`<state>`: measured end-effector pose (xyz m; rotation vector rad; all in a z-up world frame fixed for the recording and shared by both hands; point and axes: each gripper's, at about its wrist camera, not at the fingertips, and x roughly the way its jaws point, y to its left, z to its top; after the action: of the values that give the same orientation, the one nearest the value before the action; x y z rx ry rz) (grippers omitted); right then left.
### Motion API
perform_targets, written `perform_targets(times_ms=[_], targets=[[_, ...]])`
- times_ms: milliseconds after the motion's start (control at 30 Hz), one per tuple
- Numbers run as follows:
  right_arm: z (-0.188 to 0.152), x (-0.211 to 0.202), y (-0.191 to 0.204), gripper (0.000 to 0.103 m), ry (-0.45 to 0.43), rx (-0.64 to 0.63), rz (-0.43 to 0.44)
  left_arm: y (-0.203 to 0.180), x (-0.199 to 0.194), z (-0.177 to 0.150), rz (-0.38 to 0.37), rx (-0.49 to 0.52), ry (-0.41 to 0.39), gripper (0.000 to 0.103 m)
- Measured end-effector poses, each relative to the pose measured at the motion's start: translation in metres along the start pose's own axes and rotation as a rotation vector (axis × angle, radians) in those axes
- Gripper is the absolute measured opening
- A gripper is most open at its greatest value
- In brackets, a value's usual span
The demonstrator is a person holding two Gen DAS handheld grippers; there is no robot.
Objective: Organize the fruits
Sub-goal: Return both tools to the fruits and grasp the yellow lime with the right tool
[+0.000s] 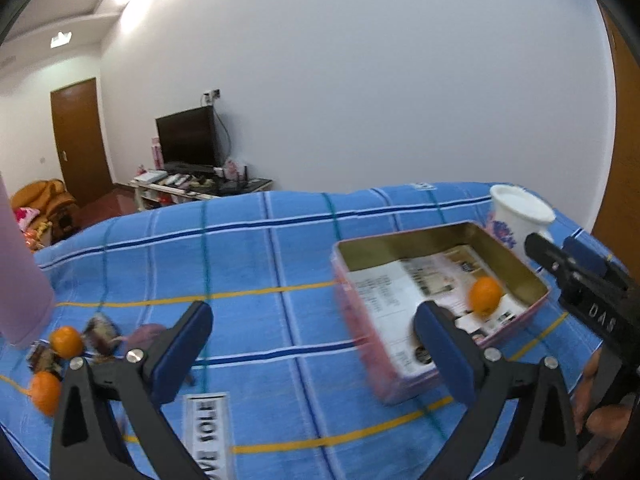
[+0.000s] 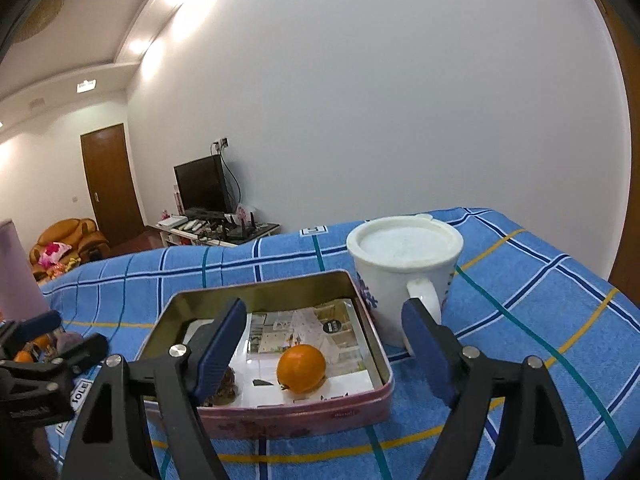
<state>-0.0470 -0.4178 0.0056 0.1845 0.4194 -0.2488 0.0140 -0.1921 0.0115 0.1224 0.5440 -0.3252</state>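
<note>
A pink tin box (image 1: pixel 362 344) (image 2: pixel 304 416) lined with printed paper stands on the blue checked cloth. One orange (image 1: pixel 485 296) (image 2: pixel 301 368) lies inside it, with a brown item (image 2: pixel 226 388) beside it. Two more oranges (image 1: pixel 66 342) (image 1: pixel 45 392) lie at the left among dark wrapped pieces (image 1: pixel 102 334). My left gripper (image 1: pixel 314 354) is open and empty above the cloth, left of the box. My right gripper (image 2: pixel 324 344) is open and empty, just above the box near the orange; it also shows in the left wrist view (image 1: pixel 580 276).
A white mug (image 2: pixel 404 276) (image 1: pixel 516 216) stands right behind the box. A pink cylinder (image 1: pixel 20 280) (image 2: pixel 18 272) stands at the far left. A white label (image 1: pixel 208 432) lies on the cloth. The cloth's far edge drops off toward a room with a TV stand.
</note>
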Motion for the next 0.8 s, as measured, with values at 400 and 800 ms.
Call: perform_targets(times_ms=[400, 800], targets=[[-0.007, -0.011, 0.024, 0.081, 0.061, 0.063, 0.027, 0.062, -0.018, -0.021, 0.087, 0.029, 0.014, 0.103], [-0.012, -0.022, 0.112, 0.081, 0.136, 0.002, 0.186, 0.125, -0.030, -0.035, 0.153, -0.022, 0.053, 0.103]])
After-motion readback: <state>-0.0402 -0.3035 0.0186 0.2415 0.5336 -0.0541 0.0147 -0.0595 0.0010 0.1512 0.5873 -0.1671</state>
